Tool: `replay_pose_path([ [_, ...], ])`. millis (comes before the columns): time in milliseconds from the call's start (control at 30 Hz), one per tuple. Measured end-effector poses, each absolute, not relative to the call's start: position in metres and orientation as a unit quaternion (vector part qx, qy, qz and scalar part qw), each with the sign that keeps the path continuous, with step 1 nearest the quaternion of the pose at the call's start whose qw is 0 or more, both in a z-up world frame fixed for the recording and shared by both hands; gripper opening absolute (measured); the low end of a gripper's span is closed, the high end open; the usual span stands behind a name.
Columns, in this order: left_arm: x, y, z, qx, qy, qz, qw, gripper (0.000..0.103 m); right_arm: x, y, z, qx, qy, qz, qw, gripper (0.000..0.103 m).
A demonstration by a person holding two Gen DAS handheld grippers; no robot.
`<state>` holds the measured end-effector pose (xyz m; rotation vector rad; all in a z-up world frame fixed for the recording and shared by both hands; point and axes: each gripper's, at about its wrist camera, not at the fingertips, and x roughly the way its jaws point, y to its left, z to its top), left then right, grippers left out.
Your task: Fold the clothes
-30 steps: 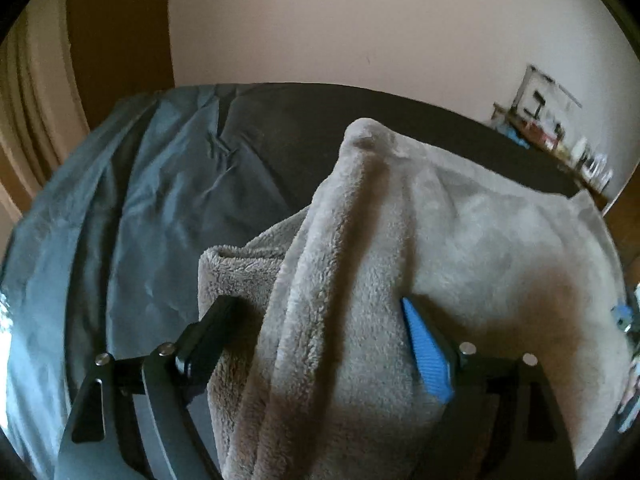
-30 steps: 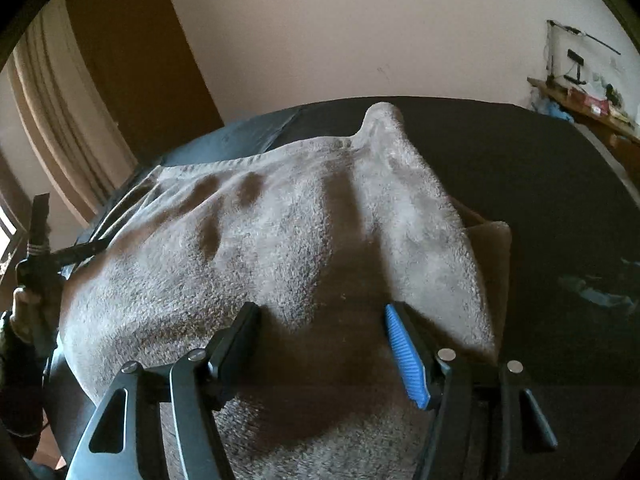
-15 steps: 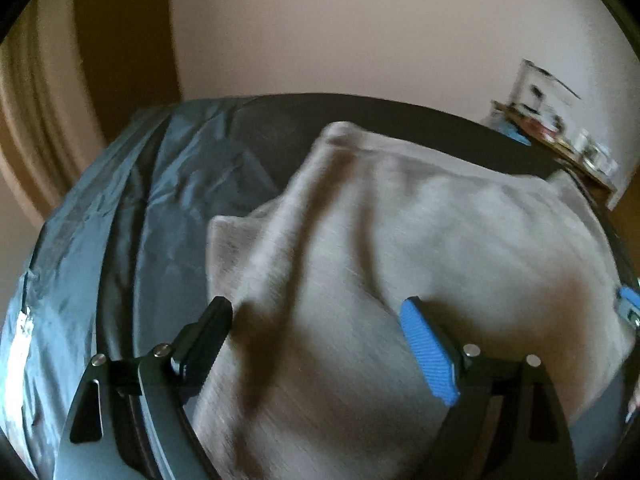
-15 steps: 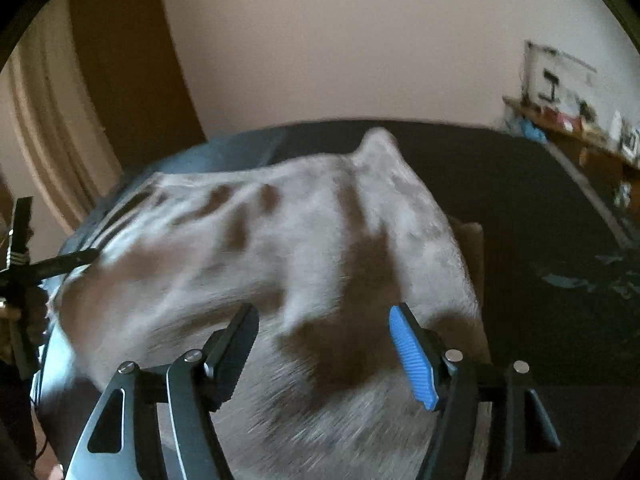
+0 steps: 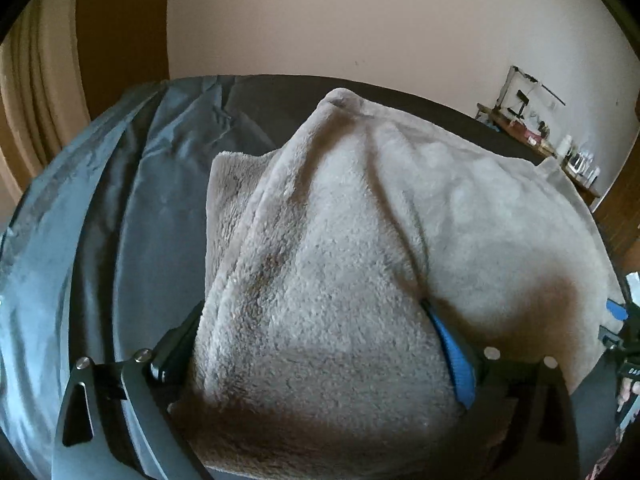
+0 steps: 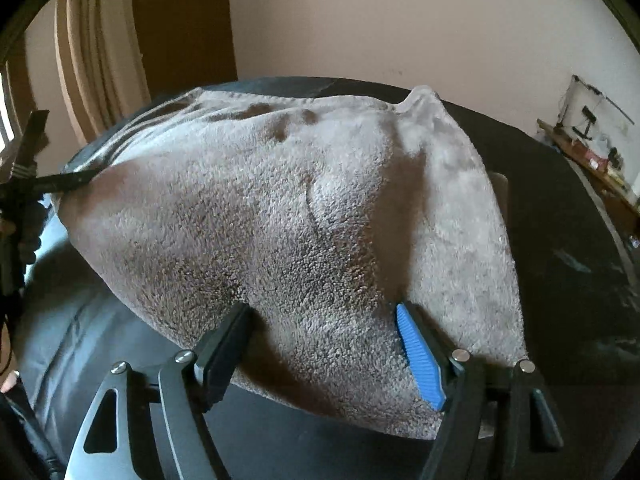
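Observation:
A thick grey-beige fleece garment [image 5: 360,220] lies folded over on the dark bed [image 5: 120,240]. In the left wrist view its near fold bulges up between the fingers of my left gripper [image 5: 312,308], whose jaws are opening very wide. The same garment [image 6: 280,220] spreads ahead in the right wrist view. Its near edge lies between the fingers of my right gripper [image 6: 322,308], which is also opening. A black finger [image 6: 68,178] of the left gripper shows at the garment's left corner.
The dark bed [image 6: 560,240] reaches to the right, and a blue-grey cover [image 5: 52,240] lies at its left side. A cluttered shelf [image 5: 540,136] runs along the far right wall. Curtains [image 6: 92,60] and a brown door [image 5: 120,20] stand behind on the left.
Both grippers shifted across the bed with the garment's fold, which now rests lower and flatter. The left jaws stand visibly wider, the right slightly wider, and the right view has rolled.

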<state>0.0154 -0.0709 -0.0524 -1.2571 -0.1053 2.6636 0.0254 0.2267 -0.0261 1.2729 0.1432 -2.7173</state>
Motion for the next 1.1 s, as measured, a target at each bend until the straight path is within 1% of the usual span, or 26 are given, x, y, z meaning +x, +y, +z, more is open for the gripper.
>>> replay_pose_path([
  [167,0.014,-0.071,-0.054,-0.431,-0.043,0.896,0.096,0.102,0.022,0.227,-0.027,0.424,0.046,-0.902,0.064,0.075],
  [300,0.024,-0.073,-0.042,-0.424,-0.042,0.9,0.092,0.102,0.022,0.226,-0.026,0.421,0.045,-0.904,0.06,0.076],
  [433,0.039,-0.086,-0.036,-0.412,-0.034,0.906,0.092,0.102,0.038,0.223,-0.017,0.409,0.046,-0.911,0.027,0.077],
  [567,0.036,-0.098,-0.044,-0.427,-0.067,0.895,0.106,0.103,0.042,0.225,-0.018,0.413,0.048,-0.909,0.01,0.078],
  [600,0.033,-0.1,-0.047,-0.432,-0.077,0.892,0.109,0.103,0.039,0.226,-0.021,0.417,0.046,-0.908,0.013,0.08],
  [633,0.032,-0.101,-0.05,-0.434,-0.082,0.89,0.111,0.103,0.038,0.227,-0.022,0.419,0.044,-0.907,0.014,0.082],
  [767,0.029,-0.099,-0.052,-0.443,-0.085,0.886,0.108,0.103,0.034,0.225,-0.022,0.424,0.041,-0.904,0.01,0.083],
  [867,0.029,-0.093,-0.042,-0.444,-0.079,0.888,0.094,0.103,0.035,0.226,-0.023,0.419,0.035,-0.907,0.013,0.083],
  [967,0.035,-0.076,-0.021,-0.41,-0.05,0.907,0.084,0.103,0.036,0.227,-0.023,0.418,0.027,-0.908,0.014,0.083],
  [1100,0.031,-0.039,0.006,-0.369,-0.033,0.918,0.138,0.103,0.037,0.229,-0.02,0.413,0.009,-0.911,0.011,0.084],
])
